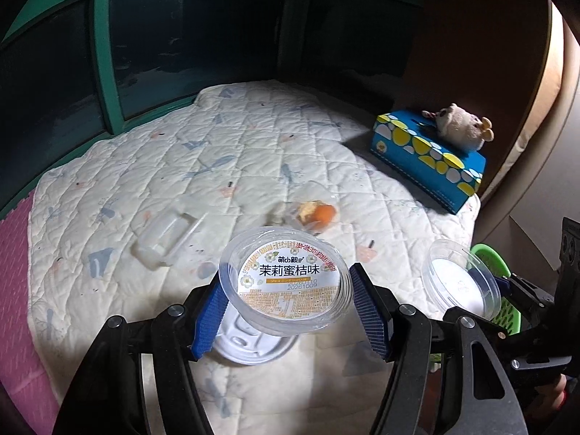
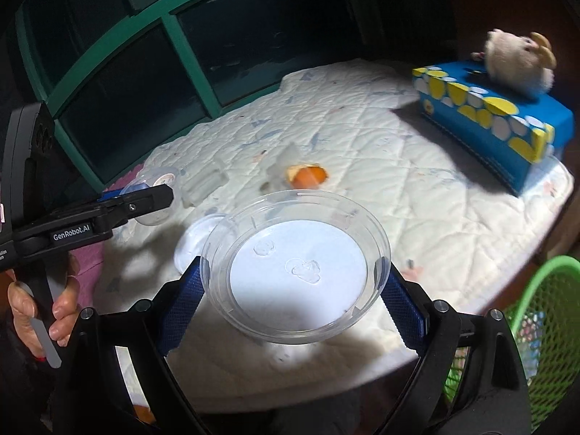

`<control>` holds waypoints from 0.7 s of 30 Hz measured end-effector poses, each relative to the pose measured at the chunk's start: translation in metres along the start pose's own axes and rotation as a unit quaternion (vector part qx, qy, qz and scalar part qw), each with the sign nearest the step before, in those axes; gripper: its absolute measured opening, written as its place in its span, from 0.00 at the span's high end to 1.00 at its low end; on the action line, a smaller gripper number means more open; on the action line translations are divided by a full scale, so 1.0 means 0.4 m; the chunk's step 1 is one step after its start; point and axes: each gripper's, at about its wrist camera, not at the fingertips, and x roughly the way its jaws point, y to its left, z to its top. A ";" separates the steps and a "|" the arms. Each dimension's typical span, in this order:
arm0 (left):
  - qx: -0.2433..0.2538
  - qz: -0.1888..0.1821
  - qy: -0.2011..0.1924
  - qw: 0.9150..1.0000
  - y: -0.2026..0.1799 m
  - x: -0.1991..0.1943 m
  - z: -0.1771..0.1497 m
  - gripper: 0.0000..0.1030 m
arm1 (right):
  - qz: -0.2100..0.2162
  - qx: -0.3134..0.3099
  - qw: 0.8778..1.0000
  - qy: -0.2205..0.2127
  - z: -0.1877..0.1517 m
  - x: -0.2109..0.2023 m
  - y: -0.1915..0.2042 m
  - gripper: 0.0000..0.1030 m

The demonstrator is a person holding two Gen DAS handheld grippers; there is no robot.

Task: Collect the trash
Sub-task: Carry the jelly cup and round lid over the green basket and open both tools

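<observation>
My left gripper [image 1: 290, 301] is shut on a clear plastic cup with an orange-and-white label [image 1: 286, 282], held above the quilt. My right gripper [image 2: 295, 286] is shut on a clear round plastic container [image 2: 295, 272] with a white bottom; it also shows in the left wrist view [image 1: 460, 282]. An orange peel [image 1: 315, 214] lies on the quilt beyond both, seen too in the right wrist view [image 2: 306, 175]. A clear plastic tray [image 1: 166, 235] lies left of it. A white lid [image 1: 250, 344] lies under the left gripper. A green mesh basket [image 2: 543, 326] stands at the right.
A blue tissue box with yellow and white dots [image 1: 431, 156] sits at the back right with a plush toy [image 1: 460, 127] on it. The white quilt [image 1: 217, 145] covers the surface. A green-framed window [image 1: 105, 58] runs behind. Pink matting [image 1: 14, 290] lies left.
</observation>
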 end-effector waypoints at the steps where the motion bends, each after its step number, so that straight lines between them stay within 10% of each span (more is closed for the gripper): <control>1: 0.005 -0.007 0.001 1.000 -0.024 0.005 0.002 0.38 | -0.011 0.007 1.000 -0.002 -0.011 -0.018 -0.029 0.12; 11: 0.049 -0.064 0.021 0.997 -0.254 0.074 0.008 0.38 | -0.146 0.092 0.984 0.036 -0.132 -0.131 -0.390 0.12; 21: 0.084 -0.089 0.042 0.992 -0.392 0.132 0.004 0.38 | -0.179 0.201 0.958 0.095 -0.270 -0.132 -0.605 0.11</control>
